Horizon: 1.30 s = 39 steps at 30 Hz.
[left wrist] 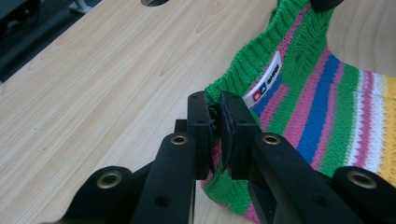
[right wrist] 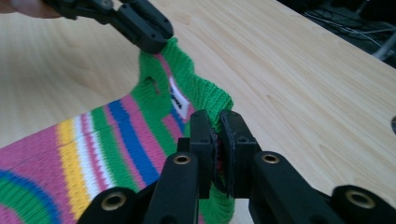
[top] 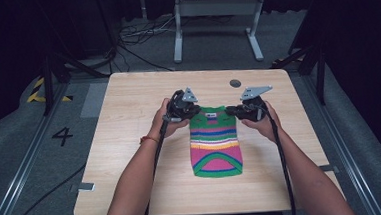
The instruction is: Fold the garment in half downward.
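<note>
A small striped knitted sweater (top: 215,145) in green, pink, blue, white and yellow lies along the middle of the wooden table (top: 128,106), hem toward me. My left gripper (top: 191,111) is shut on its left shoulder corner, and in the left gripper view the green knit (left wrist: 261,65) is pinched between the pads at the left gripper (left wrist: 215,122). My right gripper (top: 231,110) is shut on the opposite shoulder; the right gripper view has the right gripper (right wrist: 216,131) clamping the green collar edge (right wrist: 205,91). A white neck label (left wrist: 267,79) sits between the two grips. The collar end is raised off the wood.
A round grommet hole (top: 235,83) sits near the table's far edge. Beyond the table stand a white frame (top: 217,20) and loose cables (top: 139,33) on the grey floor. Bare wood lies to both sides of the sweater.
</note>
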Available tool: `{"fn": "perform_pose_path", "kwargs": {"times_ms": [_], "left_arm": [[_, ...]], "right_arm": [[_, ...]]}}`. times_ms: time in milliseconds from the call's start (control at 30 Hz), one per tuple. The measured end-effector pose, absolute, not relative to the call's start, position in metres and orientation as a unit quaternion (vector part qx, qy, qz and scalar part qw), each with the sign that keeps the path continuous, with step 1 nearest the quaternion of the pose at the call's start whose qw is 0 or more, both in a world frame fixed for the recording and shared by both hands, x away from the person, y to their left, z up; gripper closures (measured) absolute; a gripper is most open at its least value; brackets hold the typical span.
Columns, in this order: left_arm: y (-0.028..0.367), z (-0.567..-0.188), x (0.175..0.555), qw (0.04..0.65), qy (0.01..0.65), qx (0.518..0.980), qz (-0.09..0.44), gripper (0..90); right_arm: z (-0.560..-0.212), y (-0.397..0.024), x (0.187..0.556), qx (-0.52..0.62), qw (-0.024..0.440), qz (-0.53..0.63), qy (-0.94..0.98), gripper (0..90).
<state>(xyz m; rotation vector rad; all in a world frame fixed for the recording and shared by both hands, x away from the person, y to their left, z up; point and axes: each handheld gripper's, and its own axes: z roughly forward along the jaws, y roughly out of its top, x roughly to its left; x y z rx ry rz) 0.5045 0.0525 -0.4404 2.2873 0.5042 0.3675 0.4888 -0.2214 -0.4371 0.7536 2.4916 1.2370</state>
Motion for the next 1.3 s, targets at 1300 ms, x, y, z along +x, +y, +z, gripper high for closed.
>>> {"fn": "perform_pose_path", "kwargs": {"times_ms": [1300], "left_arm": [[0.045,-0.461,0.388,0.339,0.065,0.933,0.105,83.8]], "right_arm": [[-0.456,-0.235,0.383,0.147,0.062,0.377,0.912,83.4]]}}
